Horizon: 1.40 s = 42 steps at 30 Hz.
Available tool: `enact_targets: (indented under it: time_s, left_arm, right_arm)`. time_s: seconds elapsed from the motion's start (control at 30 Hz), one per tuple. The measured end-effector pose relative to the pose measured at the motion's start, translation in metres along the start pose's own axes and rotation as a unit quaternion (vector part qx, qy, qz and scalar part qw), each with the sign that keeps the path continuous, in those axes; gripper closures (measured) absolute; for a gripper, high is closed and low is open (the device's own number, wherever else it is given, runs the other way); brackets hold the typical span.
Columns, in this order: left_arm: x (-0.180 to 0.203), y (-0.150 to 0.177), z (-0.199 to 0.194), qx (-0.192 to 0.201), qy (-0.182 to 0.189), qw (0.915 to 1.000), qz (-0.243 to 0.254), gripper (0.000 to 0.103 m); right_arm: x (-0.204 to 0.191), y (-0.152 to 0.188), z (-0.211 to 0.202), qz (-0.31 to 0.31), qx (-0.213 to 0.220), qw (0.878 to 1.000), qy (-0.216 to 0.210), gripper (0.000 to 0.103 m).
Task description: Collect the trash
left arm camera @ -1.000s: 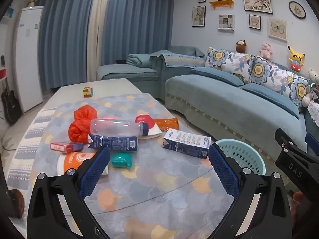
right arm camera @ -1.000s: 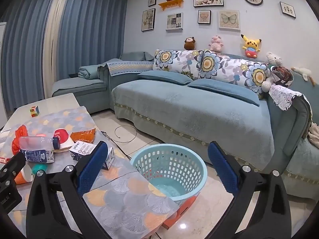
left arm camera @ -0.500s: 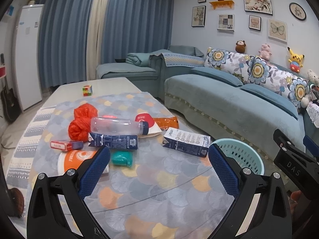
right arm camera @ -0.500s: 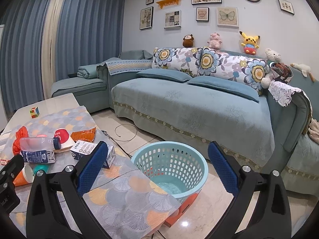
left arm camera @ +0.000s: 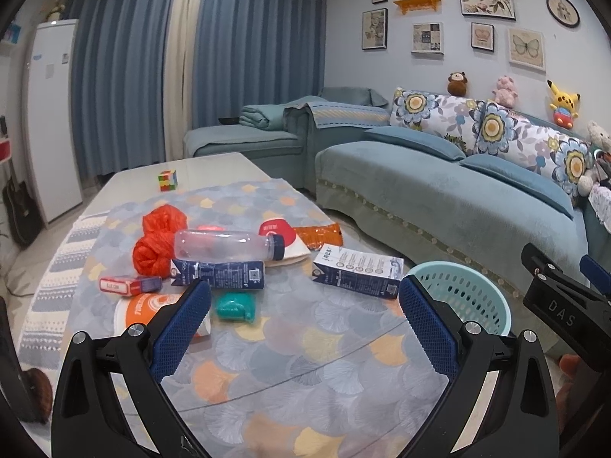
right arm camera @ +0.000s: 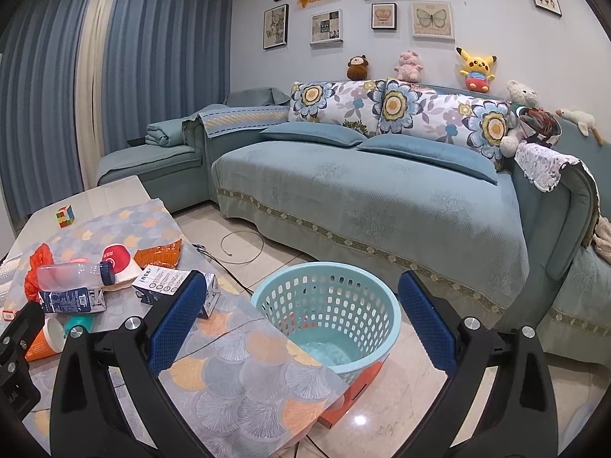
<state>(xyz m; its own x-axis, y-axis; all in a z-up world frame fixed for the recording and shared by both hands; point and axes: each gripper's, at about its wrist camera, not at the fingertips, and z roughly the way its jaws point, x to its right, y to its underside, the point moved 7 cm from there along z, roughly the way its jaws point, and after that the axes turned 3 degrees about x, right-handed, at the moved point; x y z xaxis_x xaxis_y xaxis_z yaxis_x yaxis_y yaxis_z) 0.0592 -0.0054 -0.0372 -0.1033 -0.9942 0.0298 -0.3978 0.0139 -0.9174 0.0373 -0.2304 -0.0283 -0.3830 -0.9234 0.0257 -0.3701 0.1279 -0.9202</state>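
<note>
Trash lies on the patterned tablecloth (left arm camera: 290, 347): a clear plastic bottle (left arm camera: 225, 246), a dark blue carton (left arm camera: 217, 274), a white-and-blue carton (left arm camera: 357, 275), an orange bag (left arm camera: 158, 240), a teal crumpled piece (left arm camera: 233, 306), an orange-white cup (left arm camera: 141, 311), a small red box (left arm camera: 128, 285) and an orange wrapper (left arm camera: 317, 234). A light blue basket (right arm camera: 328, 324) stands on the floor beside the table. My left gripper (left arm camera: 303, 320) is open and empty above the near table. My right gripper (right arm camera: 301, 318) is open and empty above the basket.
A colour cube (left arm camera: 168, 180) sits at the far end of the table. A blue sofa (right arm camera: 382, 191) with flowered cushions runs along the right. A cable (right arm camera: 240, 242) lies on the floor. A white fridge (left arm camera: 49, 114) stands far left.
Both grippers have drifted slightly; the views shifted a little. Both stay open and empty. Nothing on the table has moved.
</note>
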Motion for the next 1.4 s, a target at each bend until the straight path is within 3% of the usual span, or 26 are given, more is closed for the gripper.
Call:
enact_targets:
  time_s: [1.3,1.4]
  left_arm:
    - [0.0041,0.0041,0.0020,-0.003,0.000,0.9999,0.011,0.008]
    - [0.0037,0.0037,0.0008,-0.003,0.007,1.0000,0.004,0.008]
  right_arm:
    - [0.0066,0.0010,0.0043,0.007,-0.014,1.000,0.017,0.008]
    - [0.0018,0.0014,0.0073,0.003,-0.018,1.000,0.001,0.008]
